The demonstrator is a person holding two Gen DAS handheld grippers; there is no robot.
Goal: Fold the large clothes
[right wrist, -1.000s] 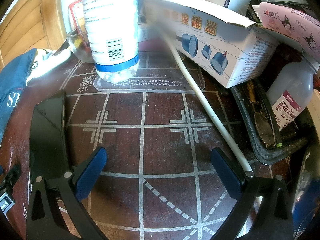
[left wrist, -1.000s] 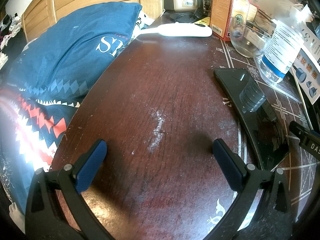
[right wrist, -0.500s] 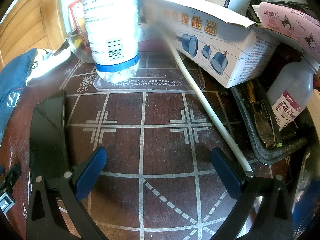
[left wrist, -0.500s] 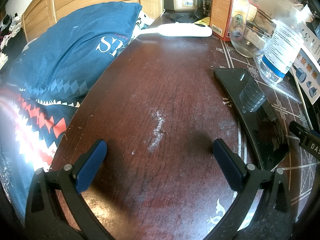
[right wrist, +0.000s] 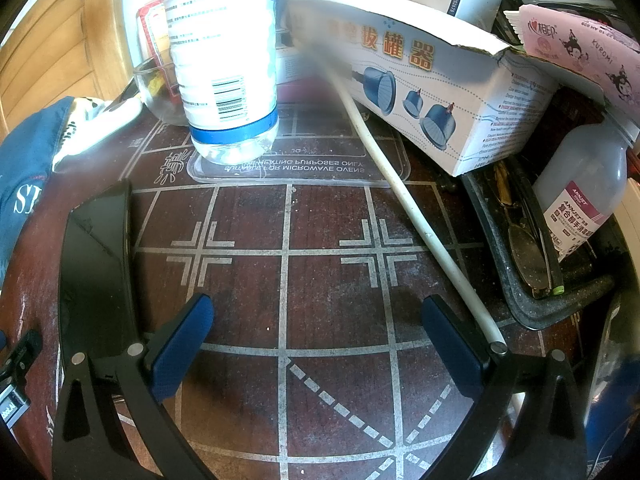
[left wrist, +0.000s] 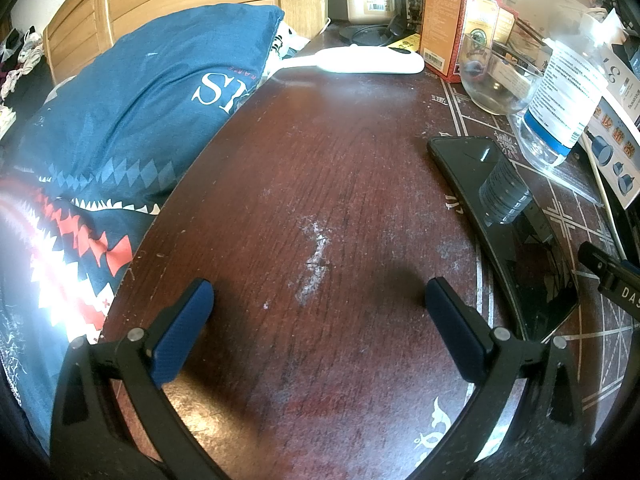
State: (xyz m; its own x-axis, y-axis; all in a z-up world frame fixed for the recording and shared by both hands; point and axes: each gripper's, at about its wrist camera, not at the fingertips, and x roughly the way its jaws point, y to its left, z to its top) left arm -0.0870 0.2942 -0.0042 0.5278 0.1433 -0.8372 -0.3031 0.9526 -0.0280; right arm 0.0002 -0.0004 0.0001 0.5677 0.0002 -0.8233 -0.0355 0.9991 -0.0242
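Nothing has moved since the earlier frames: both tools, left (left wrist: 318,304) and right (right wrist: 316,320), rest spread and empty on the bench (left wrist: 340,168), far from the blue garment (left wrist: 132,120) at its left edge, so reaching risks toppling the bottle (right wrist: 224,60).

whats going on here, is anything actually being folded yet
Not yet. A person holds two grippers over a dark red wooden table, and both the left gripper and the right gripper are open and empty. The navy blue garment with a red and white shark-teeth print lies bunched at the table's left edge, untouched. A black phone, a clear plastic water bottle with a blue band and a white cupping-set box crowd the right side.
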